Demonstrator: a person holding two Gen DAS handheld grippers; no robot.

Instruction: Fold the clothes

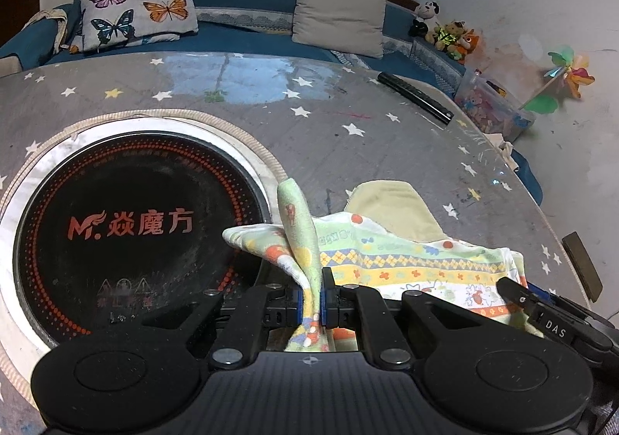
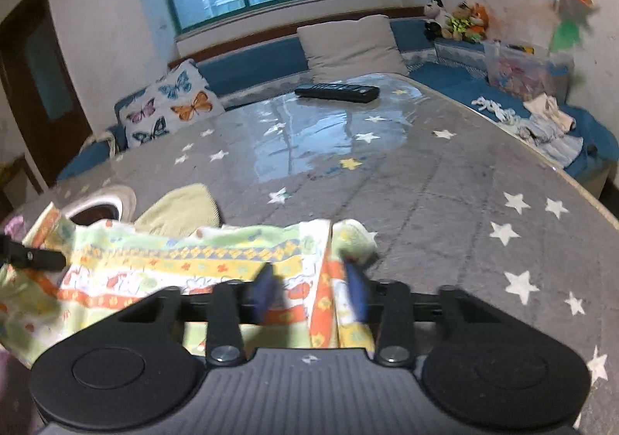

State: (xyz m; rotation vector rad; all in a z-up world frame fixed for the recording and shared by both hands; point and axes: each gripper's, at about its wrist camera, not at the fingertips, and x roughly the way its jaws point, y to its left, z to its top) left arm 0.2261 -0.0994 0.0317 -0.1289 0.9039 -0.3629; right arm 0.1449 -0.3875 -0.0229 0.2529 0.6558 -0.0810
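Note:
A small patterned garment [image 1: 406,261] in green, yellow and orange lies on the grey star-print table [image 1: 348,149], its pale yellow part [image 1: 390,207] at the far side. My left gripper [image 1: 311,299] is shut on the garment's left edge, which stands up in a fold [image 1: 298,218] between the pads. My right gripper [image 2: 311,292] is open, its blue pads [image 2: 354,290] blurred, with the garment's right edge [image 2: 325,280] lying between them. The garment also shows in the right wrist view [image 2: 174,265]. The right gripper's finger [image 1: 520,294] shows at the garment's right end.
A round black induction hob [image 1: 127,234] is set in the table beside the garment on the left. A black remote [image 2: 336,91] lies at the far end. A blue bench with a butterfly pillow [image 1: 135,5], a beige cushion [image 1: 340,13], plush toys and loose clothes [image 2: 549,125] surrounds the table.

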